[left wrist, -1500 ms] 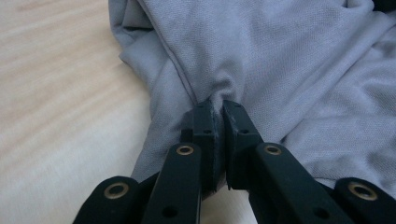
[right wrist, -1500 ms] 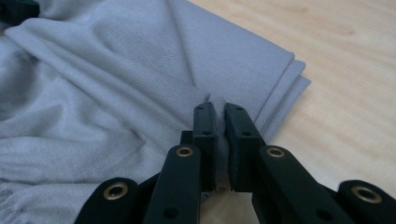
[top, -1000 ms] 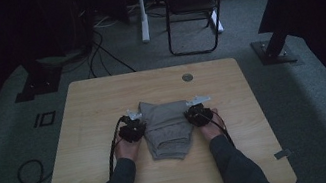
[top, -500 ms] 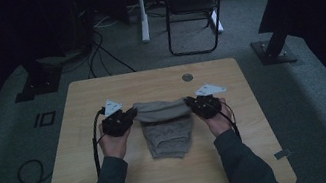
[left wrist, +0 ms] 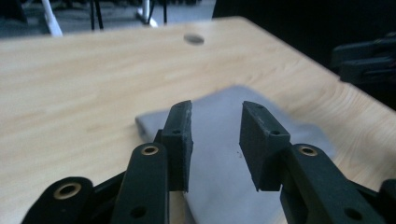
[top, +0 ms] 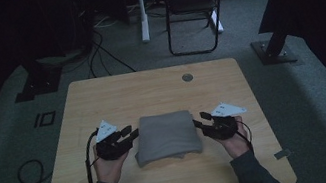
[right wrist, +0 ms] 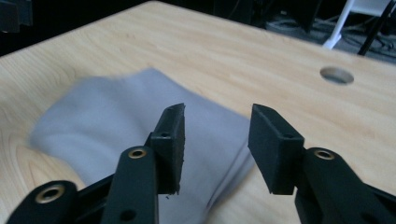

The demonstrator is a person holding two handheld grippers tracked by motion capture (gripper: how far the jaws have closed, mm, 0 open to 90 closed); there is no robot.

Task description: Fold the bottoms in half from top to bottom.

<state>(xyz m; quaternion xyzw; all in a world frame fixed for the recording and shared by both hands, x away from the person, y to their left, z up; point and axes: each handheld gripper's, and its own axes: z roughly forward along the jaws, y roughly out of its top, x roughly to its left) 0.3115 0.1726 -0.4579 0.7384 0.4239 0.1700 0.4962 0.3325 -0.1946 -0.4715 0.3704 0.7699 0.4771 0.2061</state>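
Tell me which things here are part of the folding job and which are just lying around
Part of the job:
- folded grey cloth on the table
- left gripper, open beside the cloth
- right gripper, open beside the cloth

Just lying about:
- folding chair behind the table
- cables on the floor
- stand base at the right

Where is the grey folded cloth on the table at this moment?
In the high view, the grey cloth lies flat on the wooden table, between the left gripper and the right gripper, toward the person's side.
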